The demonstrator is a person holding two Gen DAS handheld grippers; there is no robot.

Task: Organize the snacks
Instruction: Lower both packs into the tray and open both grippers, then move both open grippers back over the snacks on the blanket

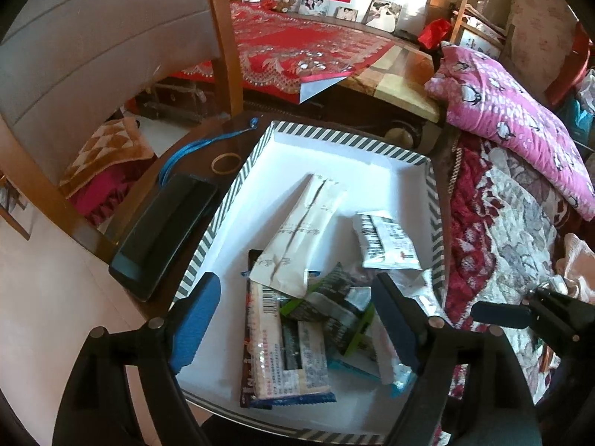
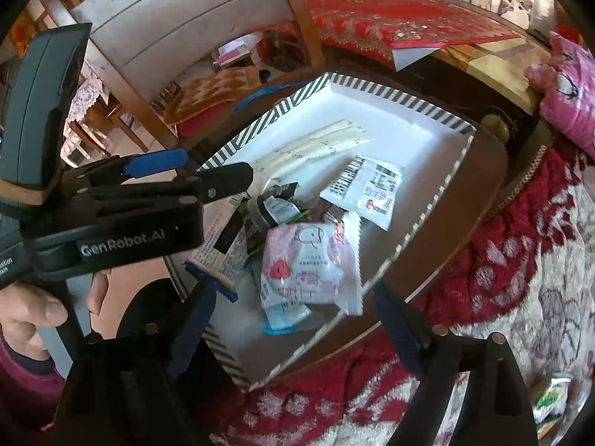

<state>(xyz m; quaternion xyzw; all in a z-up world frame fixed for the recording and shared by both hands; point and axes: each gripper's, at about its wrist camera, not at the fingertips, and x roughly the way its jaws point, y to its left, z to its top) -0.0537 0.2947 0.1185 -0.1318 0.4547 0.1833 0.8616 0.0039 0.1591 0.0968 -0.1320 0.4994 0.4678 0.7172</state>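
Note:
A shallow box with a black-and-white striped rim (image 1: 334, 135) (image 2: 409, 93) holds a heap of snack packets. A long beige packet (image 1: 301, 230) (image 2: 316, 145) lies across the middle. A white sachet (image 1: 386, 241) (image 2: 368, 189) lies to its right. Dark green-edged packets (image 1: 334, 304) and a white packet with a barcode (image 1: 282, 356) lie nearer. A pink-and-white packet (image 2: 312, 264) rests on top of the heap. My left gripper (image 1: 295, 319) (image 2: 200, 169) hovers open above the heap, holding nothing. My right gripper (image 2: 297, 316) stands open over the pink packet, its pads apart from it.
A black flat case (image 1: 163, 238), a rubber band (image 1: 226, 163) and a blue cord (image 1: 197, 148) lie left of the box. A chair (image 1: 111, 55) stands behind. A red floral blanket (image 2: 483, 260) and pink quilt (image 1: 513, 111) lie right. A green packet (image 2: 550, 397) sits on the blanket.

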